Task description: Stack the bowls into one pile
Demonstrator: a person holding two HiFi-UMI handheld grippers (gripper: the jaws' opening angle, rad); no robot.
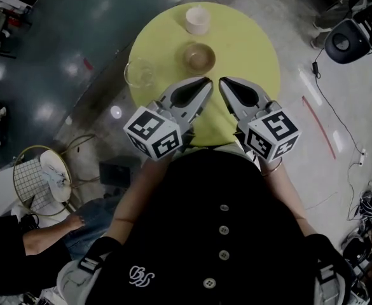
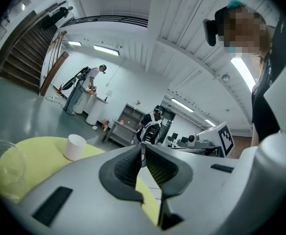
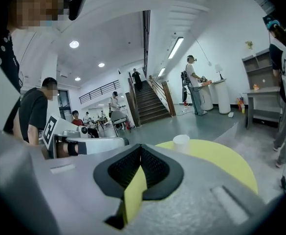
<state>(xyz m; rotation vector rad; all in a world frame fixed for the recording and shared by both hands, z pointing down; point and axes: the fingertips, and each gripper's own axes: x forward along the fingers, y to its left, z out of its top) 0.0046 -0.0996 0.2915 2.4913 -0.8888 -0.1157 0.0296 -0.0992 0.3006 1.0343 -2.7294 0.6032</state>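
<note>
Three bowls sit apart on the round yellow-green table (image 1: 252, 49): a white one (image 1: 198, 20) at the far side, a tan one (image 1: 199, 57) in the middle, and a clear glass one (image 1: 139, 72) at the left edge. My left gripper (image 1: 206, 81) and right gripper (image 1: 223, 82) hover side by side over the near part of the table, tips just short of the tan bowl, both shut and holding nothing. In the left gripper view the white bowl (image 2: 75, 147) and the glass bowl (image 2: 6, 168) lie left of the shut jaws (image 2: 143, 147). The right gripper view shows the white bowl (image 3: 181, 142) beyond the shut jaws (image 3: 141, 149).
A wire basket (image 1: 36, 178) stands on the floor at the left, and a seated person's knee (image 1: 77, 224) is beside me. Cables and a black device (image 1: 344, 41) lie on the floor to the right. People, shelves and a staircase (image 3: 150, 104) fill the room behind.
</note>
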